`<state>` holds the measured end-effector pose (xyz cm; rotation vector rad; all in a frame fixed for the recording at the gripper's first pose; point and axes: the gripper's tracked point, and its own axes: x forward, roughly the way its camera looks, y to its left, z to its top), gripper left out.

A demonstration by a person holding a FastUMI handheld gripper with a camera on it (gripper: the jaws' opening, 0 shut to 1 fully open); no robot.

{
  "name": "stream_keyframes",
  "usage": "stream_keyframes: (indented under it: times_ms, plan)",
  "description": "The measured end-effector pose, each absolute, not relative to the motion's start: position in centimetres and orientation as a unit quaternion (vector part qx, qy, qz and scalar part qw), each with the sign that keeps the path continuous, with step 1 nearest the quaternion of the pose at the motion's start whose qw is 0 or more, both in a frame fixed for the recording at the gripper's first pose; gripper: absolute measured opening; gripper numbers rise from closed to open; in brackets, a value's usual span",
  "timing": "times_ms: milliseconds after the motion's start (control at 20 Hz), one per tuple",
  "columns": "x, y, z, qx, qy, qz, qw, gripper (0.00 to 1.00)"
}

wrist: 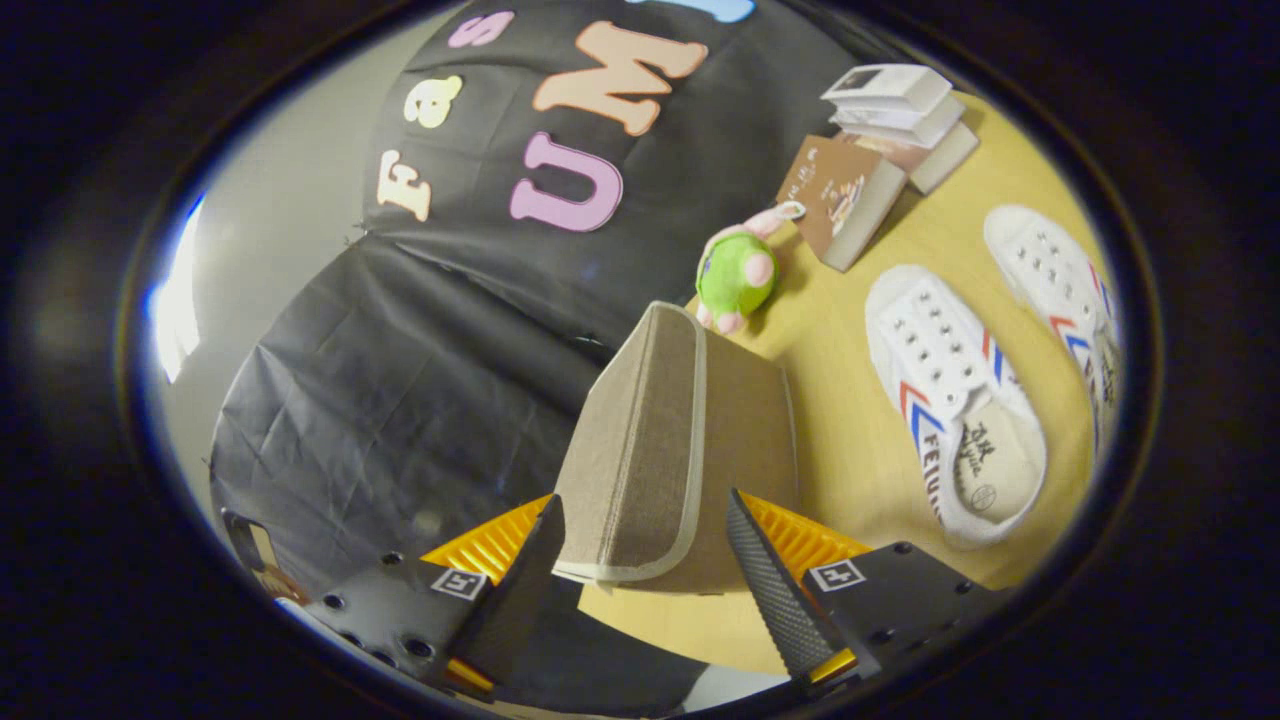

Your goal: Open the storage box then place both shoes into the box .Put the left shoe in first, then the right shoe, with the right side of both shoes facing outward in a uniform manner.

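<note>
Gripper view: the gripper (645, 560) is spread open, its fingers (775, 590) on either side of the near end of the fabric box (660, 450) without pressing on it. The box stands on the wooden table (850, 440). Beside the box lie two white shoes (955, 400), well apart from it. Beyond the box sit a green plush toy (737, 275) and some books (880, 130).
</note>
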<state>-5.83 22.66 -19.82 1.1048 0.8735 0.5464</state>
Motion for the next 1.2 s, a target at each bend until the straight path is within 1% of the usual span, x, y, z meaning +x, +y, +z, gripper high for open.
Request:
stream_keyframes:
  times_ms: [250,450,550,650,1000,1050,1150,1200]
  plan:
    - [-6.1,24.1,-20.5,0.572,0.417,0.245,0.663,1.0]
    - [-6.4,25.0,-21.1,0.637,0.438,0.239,0.588,1.0]
    - [-6.0,24.6,-21.2,0.656,0.436,0.232,0.571,1.0]
    - [-5.3,24.5,-19.8,0.688,0.424,0.239,0.538,0.97]
    - [-4.9,23.6,-17.0,0.706,0.412,0.258,0.516,0.87]
    - [-4.6,23.4,-16.2,0.714,0.406,0.261,0.508,0.79]
    - [-4.3,23.5,-15.8,0.708,0.404,0.263,0.517,0.62]
    - [-4.2,23.8,-15.4,0.703,0.404,0.267,0.52,0.44]
